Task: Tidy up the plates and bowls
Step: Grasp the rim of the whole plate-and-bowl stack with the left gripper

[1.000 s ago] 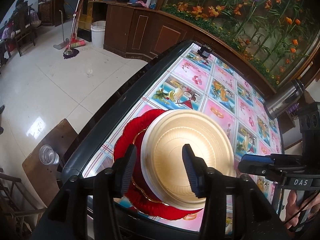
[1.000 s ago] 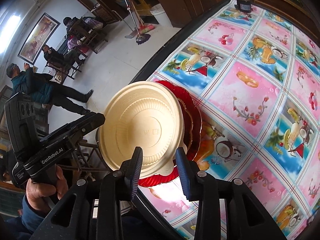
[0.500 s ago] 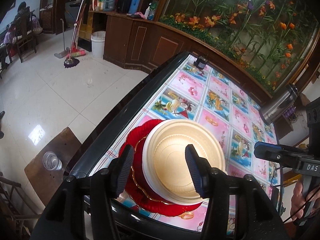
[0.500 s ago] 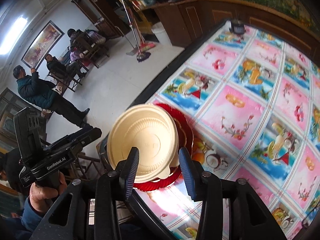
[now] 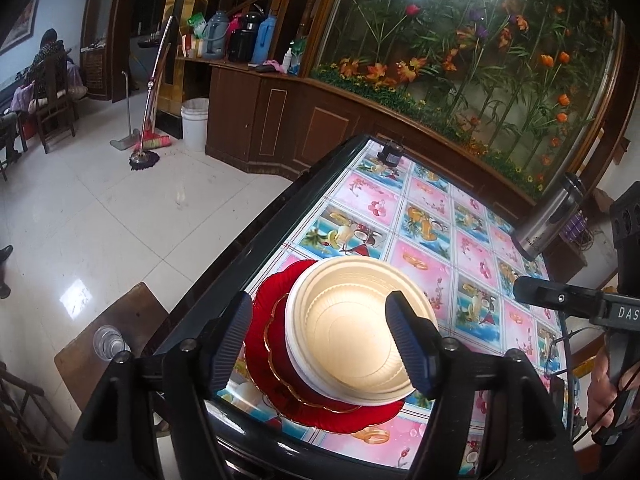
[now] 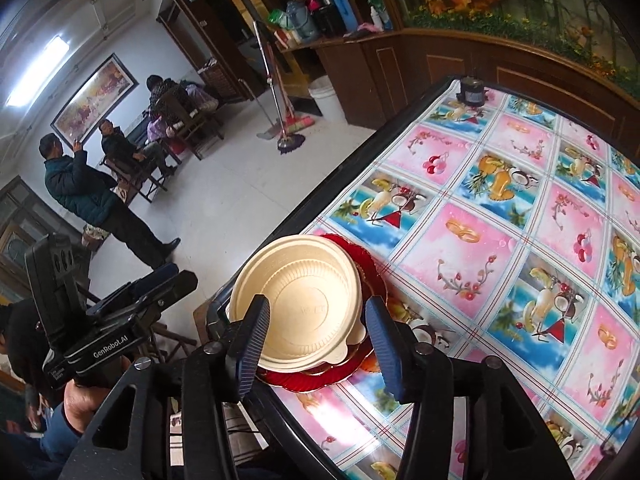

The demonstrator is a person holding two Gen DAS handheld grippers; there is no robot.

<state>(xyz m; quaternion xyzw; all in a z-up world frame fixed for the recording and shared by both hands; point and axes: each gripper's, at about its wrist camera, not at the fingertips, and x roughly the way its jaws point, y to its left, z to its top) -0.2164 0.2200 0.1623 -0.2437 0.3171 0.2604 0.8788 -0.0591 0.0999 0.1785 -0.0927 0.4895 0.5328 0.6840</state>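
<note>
Left gripper point(image 5: 326, 340) and right gripper point(image 6: 314, 344) both hanging above the stack, jaws just been opening, wide now, gripping nothing. Cream bowls point(image 5: 356, 332) sitting nested on red plates point(image 5: 272, 320) at the near corner of the patterned table point(image 5: 440, 220). Steel flask point(image 5: 550, 220) lying farther back.
</note>
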